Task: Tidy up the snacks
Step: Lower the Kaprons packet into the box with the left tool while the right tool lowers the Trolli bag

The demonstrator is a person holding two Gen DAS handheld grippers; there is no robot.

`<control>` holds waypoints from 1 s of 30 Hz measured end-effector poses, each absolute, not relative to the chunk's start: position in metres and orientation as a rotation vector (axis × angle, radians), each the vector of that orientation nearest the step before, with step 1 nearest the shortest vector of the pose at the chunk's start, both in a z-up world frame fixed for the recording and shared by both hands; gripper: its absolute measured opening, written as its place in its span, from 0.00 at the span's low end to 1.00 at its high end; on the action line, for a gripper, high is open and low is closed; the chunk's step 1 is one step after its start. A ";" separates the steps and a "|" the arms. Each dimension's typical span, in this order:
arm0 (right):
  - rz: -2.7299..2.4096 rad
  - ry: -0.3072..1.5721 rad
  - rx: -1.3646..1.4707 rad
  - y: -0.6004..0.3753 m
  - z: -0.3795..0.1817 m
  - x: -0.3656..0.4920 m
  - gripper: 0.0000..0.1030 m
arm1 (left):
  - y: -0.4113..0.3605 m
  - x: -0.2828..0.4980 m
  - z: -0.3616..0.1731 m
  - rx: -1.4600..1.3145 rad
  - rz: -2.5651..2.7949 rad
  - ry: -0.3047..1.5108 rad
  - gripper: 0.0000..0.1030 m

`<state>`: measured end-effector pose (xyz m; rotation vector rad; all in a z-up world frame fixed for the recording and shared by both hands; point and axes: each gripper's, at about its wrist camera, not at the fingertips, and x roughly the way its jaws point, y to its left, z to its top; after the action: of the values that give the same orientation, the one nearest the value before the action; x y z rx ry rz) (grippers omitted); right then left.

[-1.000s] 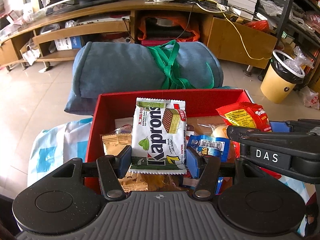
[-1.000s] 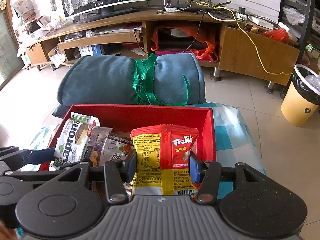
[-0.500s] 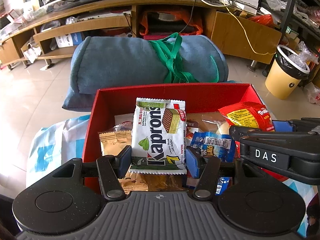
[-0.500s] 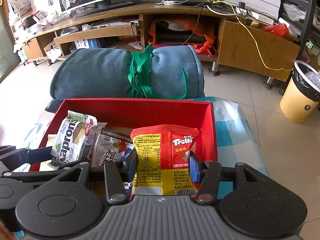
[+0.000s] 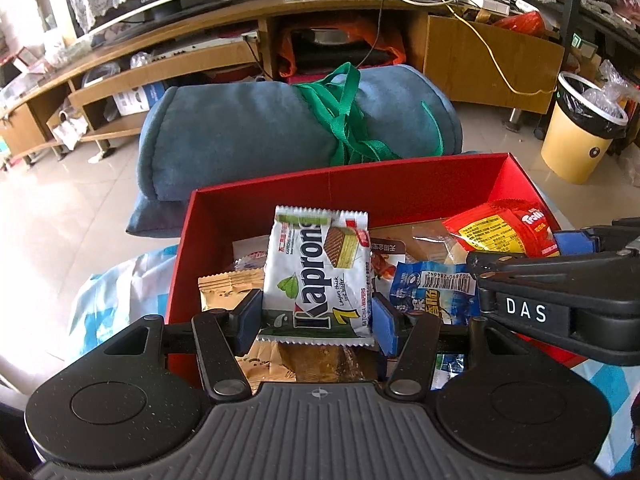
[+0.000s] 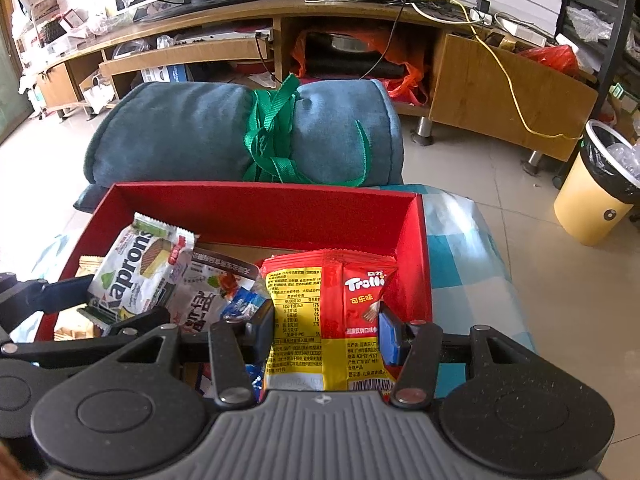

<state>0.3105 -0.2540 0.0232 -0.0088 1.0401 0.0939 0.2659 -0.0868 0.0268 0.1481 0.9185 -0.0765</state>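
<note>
A red box (image 5: 360, 184) holds several snack packs. My left gripper (image 5: 316, 322) is shut on a white Kaprons wafer pack (image 5: 320, 272) and holds it upright over the box's left part. My right gripper (image 6: 326, 334) is shut on a red and yellow Trolli gummy pack (image 6: 332, 312), upright over the box's (image 6: 264, 208) right part. The Kaprons pack (image 6: 136, 268) and left gripper also show at the left of the right wrist view. The Trolli pack (image 5: 500, 230) and the right gripper show at the right of the left wrist view. Loose packs (image 5: 436, 292) lie under both.
The box stands on a blue-and-white checked cloth (image 6: 460, 248). A rolled blue blanket (image 5: 280, 136) tied with green straps lies just behind the box. A wooden TV bench (image 6: 500, 80) runs along the back. A yellow bin (image 6: 600, 188) stands at the right on the tiled floor.
Both grippers have risen and drawn slightly back with their packs still held; the box now appears lower and more of its inside shows.
</note>
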 end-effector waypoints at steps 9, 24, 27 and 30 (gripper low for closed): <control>0.097 1.064 -0.009 -0.256 0.016 0.313 0.45 | -0.095 0.263 0.023 0.208 -0.055 0.899 0.62; 0.087 1.078 0.036 -0.264 0.015 0.314 0.47 | -0.090 0.266 0.026 0.173 -0.042 0.910 0.70; 0.083 1.076 0.039 -0.265 0.016 0.314 0.48 | -0.090 0.265 0.029 0.168 -0.044 0.902 0.72; 0.080 1.065 0.035 -0.265 0.019 0.313 0.49 | -0.089 0.264 0.032 0.161 -0.047 0.893 0.73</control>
<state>0.3128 -0.2652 0.0190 0.0348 1.0652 0.0798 0.2636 -0.0888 0.0320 0.1608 0.8933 -0.0469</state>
